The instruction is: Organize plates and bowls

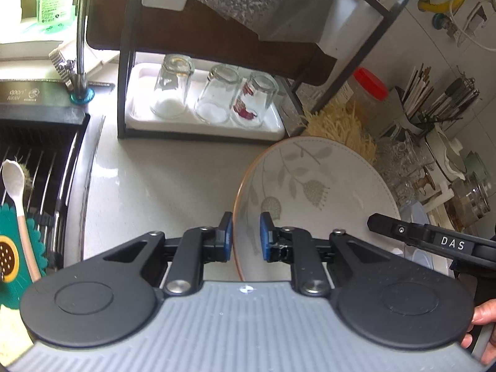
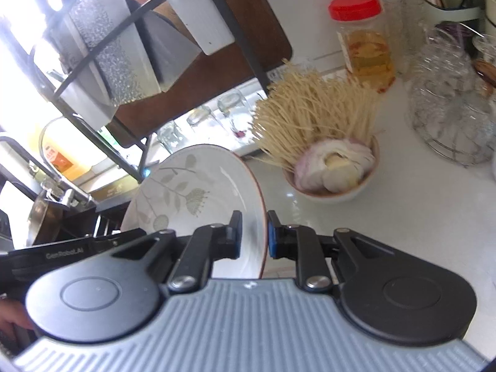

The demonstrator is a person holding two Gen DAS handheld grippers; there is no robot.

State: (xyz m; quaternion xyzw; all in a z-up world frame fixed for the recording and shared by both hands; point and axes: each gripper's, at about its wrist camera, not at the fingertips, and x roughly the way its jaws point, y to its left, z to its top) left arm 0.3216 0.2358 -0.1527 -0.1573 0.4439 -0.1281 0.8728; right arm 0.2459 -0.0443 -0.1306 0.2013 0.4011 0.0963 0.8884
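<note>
Plate [image 1: 313, 183] first: a white one with a grey leaf-and-flower print and a thin brown rim, tilted up above the pale worktop [image 1: 161, 167] rather than lying flat. Both tools have it. The left gripper [image 1: 245, 235] straddles its left rim, one blue pad on each face, jaws narrowed to a small gap, so it looks clenched on the plate, though actual contact is hard to confirm. The right gripper [image 2: 254, 234] straddles the opposite edge in the same way, the rim running between its pads, and reads as grasping too.

Just behind the plate stands a small bowl [image 2: 333, 190] stuffed with pale straw-like sticks and something white and pinkish. Behind that is a red-capped jar [image 2: 361, 42]. A dark-framed dish rack [image 1: 214, 71] stands beside them, its white lower tray carrying three upturned glasses [image 1: 214, 99]. Further left lies the sink [image 1: 34, 161], with a white spoon [image 1: 15, 186] resting there.

By my reading the job is mid-course: one plate is in hand and not yet set anywhere, the bowl is untouched, and no finished stack of plates or bowls is visible.
</note>
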